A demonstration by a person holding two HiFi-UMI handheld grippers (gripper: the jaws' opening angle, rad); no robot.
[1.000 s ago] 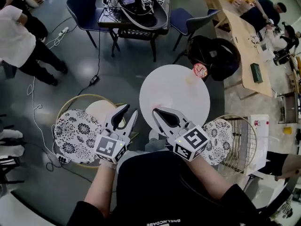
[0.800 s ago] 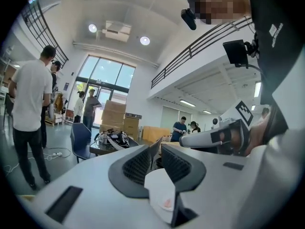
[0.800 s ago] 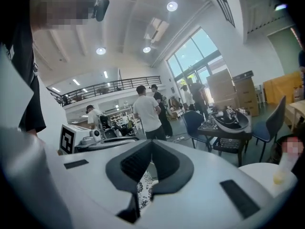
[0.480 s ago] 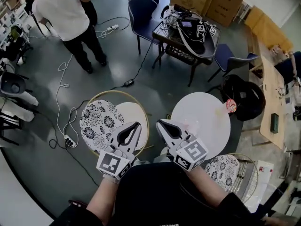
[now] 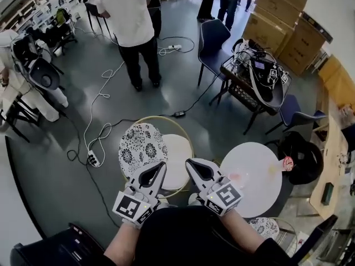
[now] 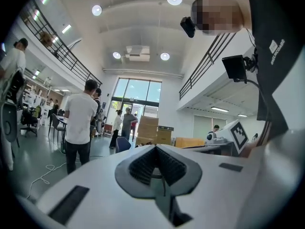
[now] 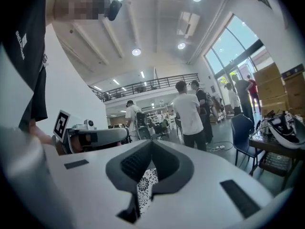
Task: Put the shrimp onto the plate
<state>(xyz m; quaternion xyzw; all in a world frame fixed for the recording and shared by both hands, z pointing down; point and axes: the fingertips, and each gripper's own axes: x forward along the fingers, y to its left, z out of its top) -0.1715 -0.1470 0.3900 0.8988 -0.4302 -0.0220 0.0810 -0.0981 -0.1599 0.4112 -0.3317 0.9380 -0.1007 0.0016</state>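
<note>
Two grippers sit nearest, drawn in close to the person's body and pointed forward toward the gap between two round surfaces. The left gripper [image 5: 161,165] has its jaws closing, met along a thin seam with nothing between them. The right gripper [image 5: 189,162] has its jaws a narrow slit apart. Only a floral pattern from beyond shows through that slit, so it holds nothing either. Held close and empty like this, they read as a waiting pose rather than a reach, and the task looks not yet begun.

Just beyond the left gripper stands a gold-rimmed round surface [image 5: 177,151]. The floral-patterned plate [image 5: 141,147] lies on its left part, overlapping the white top, and nothing is on it.

Beyond the right gripper is a white round surface [image 5: 252,195]. At its far right rim lies what I take for the shrimp [image 5: 287,163], a small red-and-white piece too small to make out surely. It is well apart from the plate and on the other surface, so it would have to be carried across. The right gripper is the nearer one for the pick. Faint pinkish and yellowish marks on that top I cannot identify.

Farther off are a dark chair [image 5: 213,35], a small table heaped with cables [image 5: 258,73], a person in a white shirt [image 5: 132,10] and stacked cardboard boxes [image 5: 277,15].
</note>
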